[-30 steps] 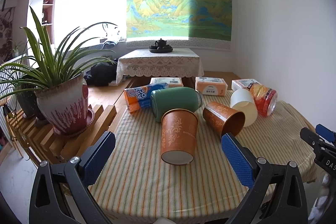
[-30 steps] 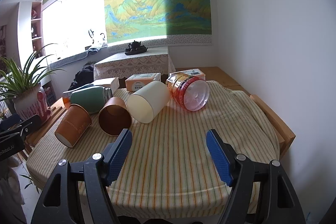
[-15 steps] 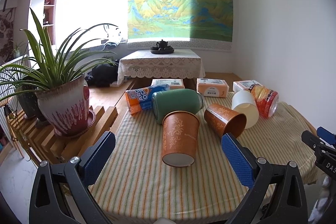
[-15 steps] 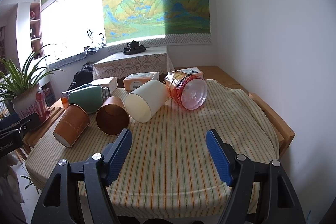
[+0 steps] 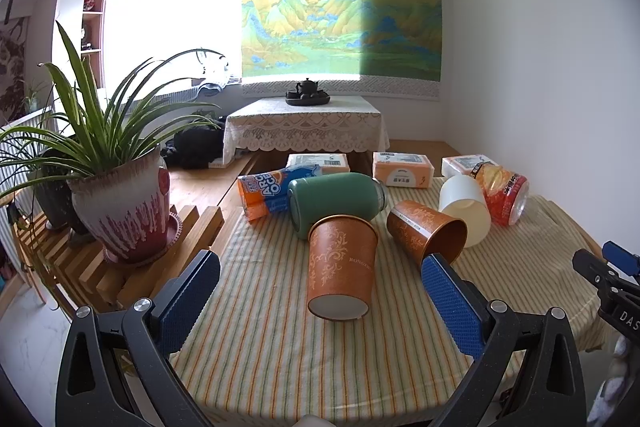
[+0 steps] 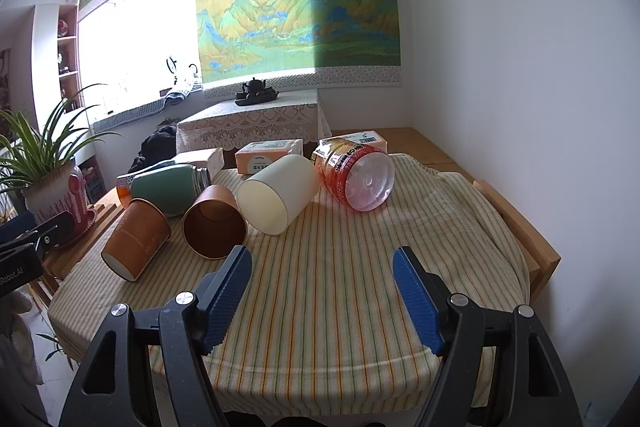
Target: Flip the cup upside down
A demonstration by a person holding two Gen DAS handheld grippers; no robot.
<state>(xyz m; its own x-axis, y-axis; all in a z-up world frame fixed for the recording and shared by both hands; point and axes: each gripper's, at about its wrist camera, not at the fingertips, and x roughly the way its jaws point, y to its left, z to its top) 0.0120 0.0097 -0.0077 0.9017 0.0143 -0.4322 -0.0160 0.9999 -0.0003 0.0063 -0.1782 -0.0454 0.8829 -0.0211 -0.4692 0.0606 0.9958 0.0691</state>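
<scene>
Several cups lie on their sides on the striped tablecloth (image 5: 280,347). An orange paper cup (image 5: 342,267) lies with its white base toward me; it also shows in the right wrist view (image 6: 134,245). A second orange cup (image 5: 426,231) (image 6: 214,223) and a cream cup (image 5: 466,209) (image 6: 278,193) lie with open mouths toward the right gripper. A green cup (image 5: 334,197) (image 6: 168,187) lies behind them. My left gripper (image 5: 320,301) is open, just short of the first orange cup. My right gripper (image 6: 322,297) is open and empty above the cloth.
A clear red-labelled jar (image 6: 354,177) lies at the back right. An orange snack pack (image 5: 264,191) and tissue packs (image 5: 402,169) sit along the far edge. A potted plant (image 5: 120,203) stands on a slatted wooden stand (image 5: 108,267) at the left. The table's wooden edge (image 6: 516,223) runs along the right.
Both views have shifted slightly; the cups sit a little farther left in the right wrist view. Both grippers stay open, and no cup has moved on the cloth.
</scene>
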